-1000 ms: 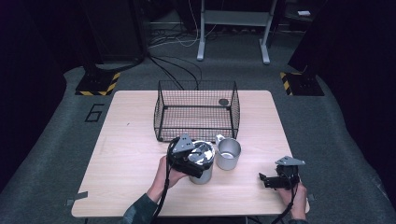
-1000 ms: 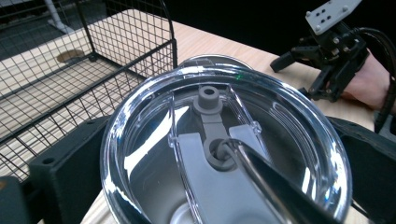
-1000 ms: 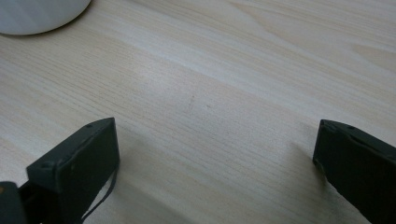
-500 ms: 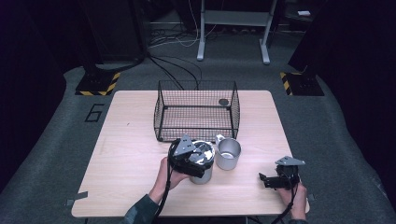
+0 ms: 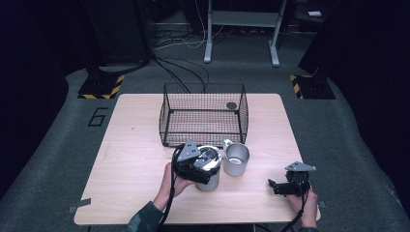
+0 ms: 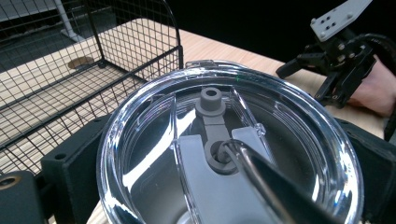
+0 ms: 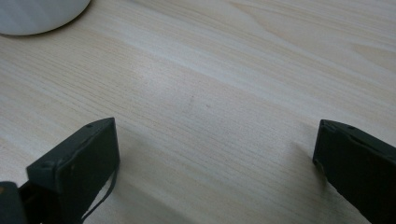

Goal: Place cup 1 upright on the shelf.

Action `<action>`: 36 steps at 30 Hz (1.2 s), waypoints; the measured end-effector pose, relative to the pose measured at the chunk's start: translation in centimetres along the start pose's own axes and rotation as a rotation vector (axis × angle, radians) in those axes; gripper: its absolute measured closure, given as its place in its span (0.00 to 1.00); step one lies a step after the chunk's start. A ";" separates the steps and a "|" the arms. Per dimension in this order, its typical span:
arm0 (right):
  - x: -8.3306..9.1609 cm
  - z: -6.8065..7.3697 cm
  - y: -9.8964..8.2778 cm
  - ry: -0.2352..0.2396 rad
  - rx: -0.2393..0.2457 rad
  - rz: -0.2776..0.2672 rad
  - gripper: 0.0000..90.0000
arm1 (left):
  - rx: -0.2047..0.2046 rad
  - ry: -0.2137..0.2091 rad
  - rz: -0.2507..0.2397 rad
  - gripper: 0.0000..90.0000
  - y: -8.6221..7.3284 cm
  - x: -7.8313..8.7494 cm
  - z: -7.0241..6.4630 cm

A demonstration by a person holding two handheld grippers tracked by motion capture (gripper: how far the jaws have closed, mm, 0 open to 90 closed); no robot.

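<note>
A steel tumbler [image 5: 210,180] stands on the table's front middle, topped by a clear lid [image 6: 224,140] with a grey slider. My left gripper [image 5: 197,166] comes in from the left, its black jaws on either side of the lid's rim, shut on it. In the left gripper view, the left gripper [image 6: 219,154] has the lid pressed between its jaws. A steel mug [image 5: 236,158] with a handle stands just right of the tumbler. Down at the front right, my right gripper [image 5: 277,186] rests low over bare wood, open, with nothing between its fingers [image 7: 79,158].
A black wire basket [image 5: 203,113] stands behind the tumbler, with a small round disc [image 5: 231,105] on its floor. The wooden table [image 5: 130,159] has bare room at left. A pale rounded base [image 7: 37,14] shows far ahead of the right gripper [image 6: 327,65].
</note>
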State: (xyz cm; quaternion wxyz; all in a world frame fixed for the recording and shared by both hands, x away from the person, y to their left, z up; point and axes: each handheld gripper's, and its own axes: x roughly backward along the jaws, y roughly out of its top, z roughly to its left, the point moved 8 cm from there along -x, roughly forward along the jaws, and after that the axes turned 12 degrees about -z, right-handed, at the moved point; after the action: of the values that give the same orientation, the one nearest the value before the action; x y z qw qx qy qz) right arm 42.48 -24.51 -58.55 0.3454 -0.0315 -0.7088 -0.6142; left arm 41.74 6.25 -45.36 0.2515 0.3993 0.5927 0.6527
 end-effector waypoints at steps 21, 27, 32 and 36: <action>0.0 0.0 0.0 0.001 -0.001 0.000 0.00 | -0.017 0.053 -0.030 0.05 1.1 3.4 1.4; 0.0 0.0 0.0 0.000 -0.004 0.006 0.00 | -0.014 0.075 -0.028 0.05 1.1 4.0 2.1; 0.0 0.0 0.0 -0.001 -0.001 -0.002 0.00 | -0.013 0.085 -0.029 0.05 1.1 4.6 2.4; 0.0 0.0 0.0 0.002 -0.001 0.008 0.00 | -0.010 0.098 -0.033 0.05 1.1 4.9 2.8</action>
State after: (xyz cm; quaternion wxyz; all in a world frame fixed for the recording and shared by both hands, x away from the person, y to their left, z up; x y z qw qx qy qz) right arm 42.45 -24.52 -58.57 0.3482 -0.0338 -0.7082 -0.6133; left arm 41.50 11.60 -43.24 0.2349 0.3557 0.6075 0.6703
